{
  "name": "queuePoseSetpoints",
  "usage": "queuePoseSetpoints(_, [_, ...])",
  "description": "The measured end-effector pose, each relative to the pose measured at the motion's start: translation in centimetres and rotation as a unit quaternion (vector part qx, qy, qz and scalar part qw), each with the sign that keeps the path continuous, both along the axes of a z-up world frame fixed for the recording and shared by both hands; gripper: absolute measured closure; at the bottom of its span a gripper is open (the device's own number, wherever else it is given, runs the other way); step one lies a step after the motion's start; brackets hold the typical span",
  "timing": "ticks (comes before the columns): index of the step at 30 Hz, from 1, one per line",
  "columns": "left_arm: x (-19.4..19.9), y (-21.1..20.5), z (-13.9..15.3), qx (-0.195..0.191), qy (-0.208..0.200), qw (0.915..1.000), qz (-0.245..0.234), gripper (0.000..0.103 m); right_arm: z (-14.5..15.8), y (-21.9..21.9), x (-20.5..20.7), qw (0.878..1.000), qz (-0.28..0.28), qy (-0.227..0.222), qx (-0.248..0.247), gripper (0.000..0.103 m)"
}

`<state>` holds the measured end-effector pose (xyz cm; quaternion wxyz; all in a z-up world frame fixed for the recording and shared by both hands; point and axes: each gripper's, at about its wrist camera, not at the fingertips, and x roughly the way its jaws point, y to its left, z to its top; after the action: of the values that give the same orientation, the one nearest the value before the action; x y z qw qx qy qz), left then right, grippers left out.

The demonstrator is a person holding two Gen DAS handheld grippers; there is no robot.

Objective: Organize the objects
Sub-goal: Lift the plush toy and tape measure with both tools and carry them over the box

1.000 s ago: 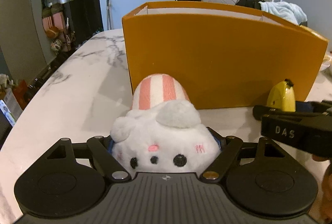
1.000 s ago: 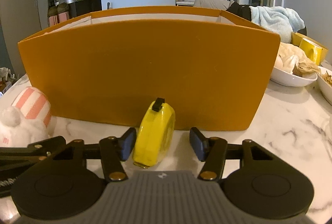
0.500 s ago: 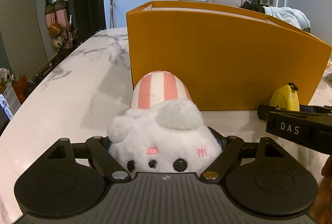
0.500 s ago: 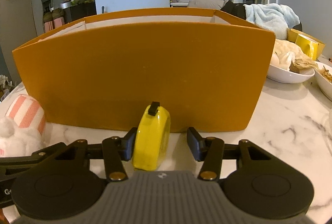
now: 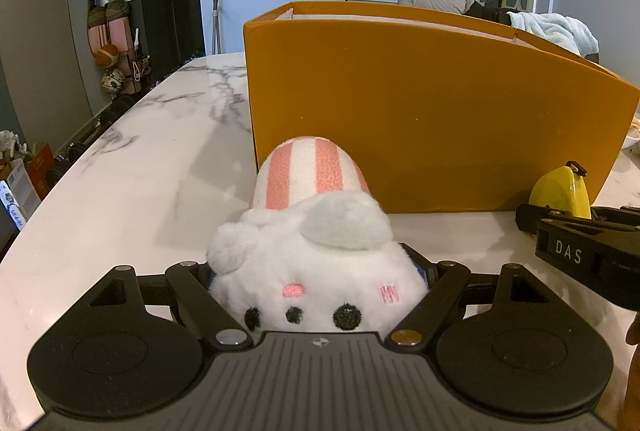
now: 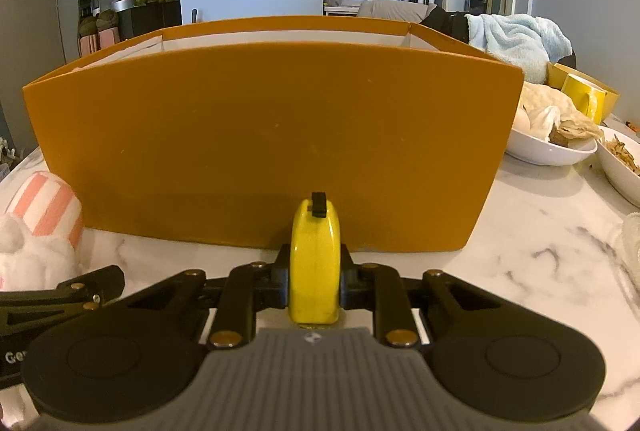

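Your right gripper (image 6: 315, 277) just closed, clamped on yellow tape measure (image 6: 315, 267) standing on marble table (image 6: 540, 271), your left gripper (image 5: 318, 281) squeezing plush toy (image 5: 316, 251), both angled down, orange box (image 6: 272, 147) directly ahead, food bowls (image 6: 552, 151) right.

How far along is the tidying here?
Early stage. Nothing visibly sits in the orange box yet, though its inside is mostly hidden. The right gripper is shut on the yellow tape measure; the left gripper clasps the plush toy. Both remain to be boxed.
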<state>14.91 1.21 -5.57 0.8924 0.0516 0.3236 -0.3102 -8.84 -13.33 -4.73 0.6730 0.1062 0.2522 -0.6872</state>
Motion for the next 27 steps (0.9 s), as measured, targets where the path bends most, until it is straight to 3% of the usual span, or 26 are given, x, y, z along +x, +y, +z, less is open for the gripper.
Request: queuePoseSetpoints(27, [-1.6, 0.5, 0.3, 0.010, -0.025, 0.9995, -0.014, 0.023, -0.2, 2.9, -0.5, 1.000, -0.009, -0.007, -0.006, 0.081])
